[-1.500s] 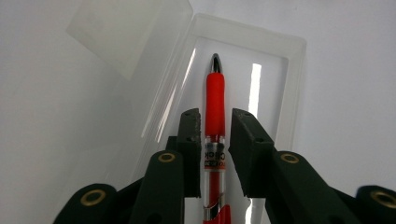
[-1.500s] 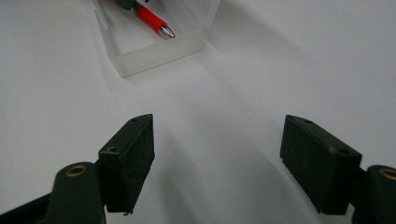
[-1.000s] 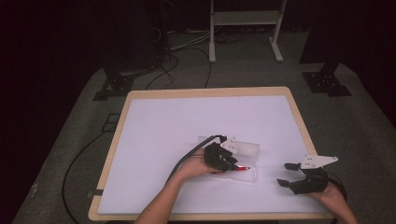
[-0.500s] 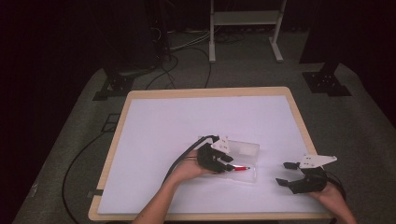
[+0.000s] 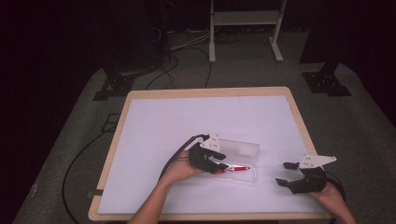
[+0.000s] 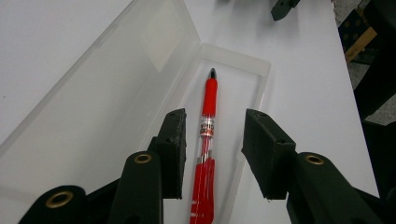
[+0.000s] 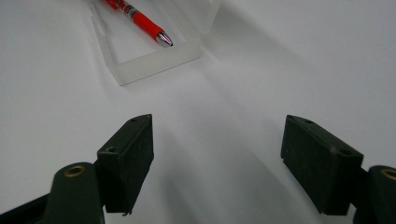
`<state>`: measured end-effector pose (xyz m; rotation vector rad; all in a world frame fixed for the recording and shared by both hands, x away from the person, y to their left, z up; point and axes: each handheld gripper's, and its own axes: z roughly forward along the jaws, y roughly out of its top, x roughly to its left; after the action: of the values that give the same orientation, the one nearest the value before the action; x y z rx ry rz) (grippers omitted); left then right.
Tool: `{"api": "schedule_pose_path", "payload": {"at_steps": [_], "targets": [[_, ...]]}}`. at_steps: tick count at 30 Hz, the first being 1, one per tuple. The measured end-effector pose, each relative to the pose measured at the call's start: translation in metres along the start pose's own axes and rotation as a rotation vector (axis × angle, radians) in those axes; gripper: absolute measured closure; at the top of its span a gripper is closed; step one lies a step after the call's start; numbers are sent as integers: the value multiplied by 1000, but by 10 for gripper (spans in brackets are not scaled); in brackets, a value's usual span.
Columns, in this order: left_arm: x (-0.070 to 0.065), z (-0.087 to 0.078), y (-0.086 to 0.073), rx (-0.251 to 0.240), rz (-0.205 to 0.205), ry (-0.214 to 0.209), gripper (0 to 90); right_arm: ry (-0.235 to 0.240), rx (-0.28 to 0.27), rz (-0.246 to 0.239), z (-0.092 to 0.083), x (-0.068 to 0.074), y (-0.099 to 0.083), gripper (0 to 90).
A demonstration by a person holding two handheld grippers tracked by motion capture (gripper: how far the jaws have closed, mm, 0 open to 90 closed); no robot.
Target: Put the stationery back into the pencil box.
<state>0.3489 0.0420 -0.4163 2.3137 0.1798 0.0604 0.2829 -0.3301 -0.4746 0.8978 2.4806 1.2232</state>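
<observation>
A red pen [image 6: 207,140] lies lengthwise in the tray of a clear plastic case [image 5: 243,173] on the white counter [image 5: 187,121], the case's lid [image 6: 93,93] folded open beside it. The left gripper [image 6: 212,154] hovers over the pen's near end, its jaws having just been opening; they now stand apart on either side of the barrel with a gap at each pad (no grip on it). The right gripper [image 5: 286,173] rests on the counter to the right of the case, apart from it, its jaws spread wide with only bare white surface between them.
</observation>
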Motion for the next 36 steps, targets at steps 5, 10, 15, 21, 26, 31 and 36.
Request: {"api": "schedule_pose_path", "payload": {"at_steps": [5, 10, 15, 21, 26, 31, 36], "targets": [[1, -8, -4, -14, -20, 13, 563, 1, 5, 4, 1, 0, 0, 248], [2, -16, -8, -33, -47, 31, 501, 0, 5, 2, 2, 1, 1, 248], [2, -25, -15, -48, -50, 49, 483, 0, 8, 7, 3, 1, 1, 240], [3, -33, -23, -64, -67, 58, 464, 0, 9, 6, 5, 2, 2, 240], [3, -40, -27, -71, -77, 68, 443, 0, 10, 7, 6, 2, 3, 239], [4, -48, -34, -73, -98, 79, 416, -2, 9, 8, 5, 1, 3, 239], [6, -54, -42, -85, -116, 89, 393, -4, 11, 6, 6, 1, 3, 239]]}}
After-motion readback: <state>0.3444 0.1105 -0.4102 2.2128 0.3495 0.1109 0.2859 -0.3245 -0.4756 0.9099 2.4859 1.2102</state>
